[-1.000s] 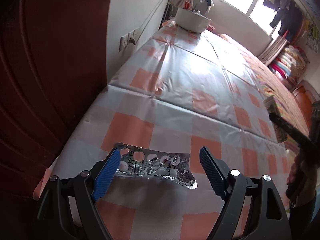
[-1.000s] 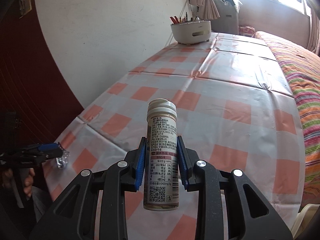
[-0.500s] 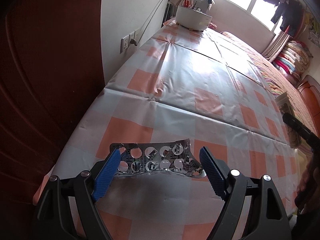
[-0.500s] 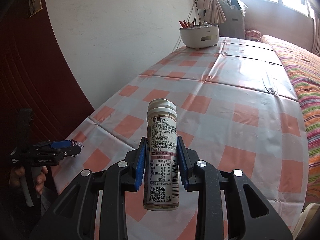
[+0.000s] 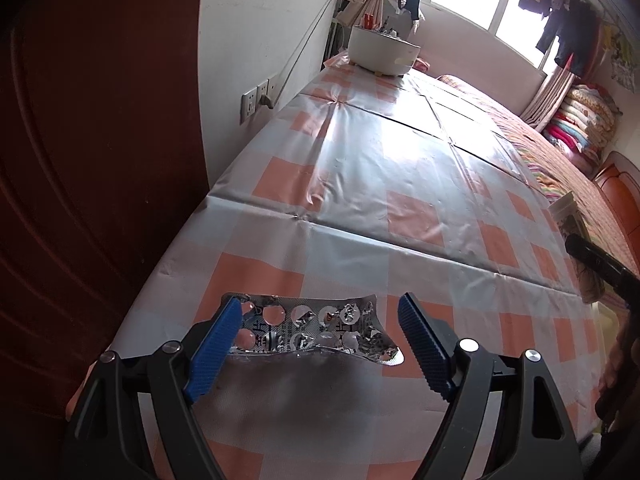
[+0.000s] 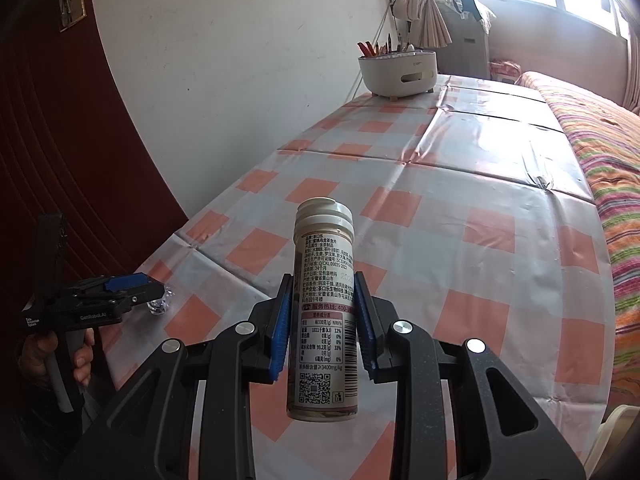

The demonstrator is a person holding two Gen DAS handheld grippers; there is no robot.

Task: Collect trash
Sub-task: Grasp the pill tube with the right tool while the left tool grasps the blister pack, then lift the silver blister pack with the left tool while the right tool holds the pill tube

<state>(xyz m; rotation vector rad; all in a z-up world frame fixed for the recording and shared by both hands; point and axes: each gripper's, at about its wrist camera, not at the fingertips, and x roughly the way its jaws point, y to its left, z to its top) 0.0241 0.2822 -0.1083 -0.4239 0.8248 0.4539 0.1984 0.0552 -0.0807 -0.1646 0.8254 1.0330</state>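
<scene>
Likely light, crinkly blister pack: left gripper closing, not gripping; pinch ends. Right gripper clamps bottle.

A crinkled, shiny foil blister pack lies on a glossy, creased plastic tablecloth; the bottle wears a smooth printed paper label.

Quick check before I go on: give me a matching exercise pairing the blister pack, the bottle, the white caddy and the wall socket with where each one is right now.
Things:
1. blister pack
2. bottle
3. white caddy
4. wall socket

Places:
A. far end of the checked tablecloth
B. clamped in the right gripper
C. on the wall beside the table
D. between the left gripper fingers, which have just been closing

Pairs: 1-D, 2-B, 3-A, 4-C
</scene>
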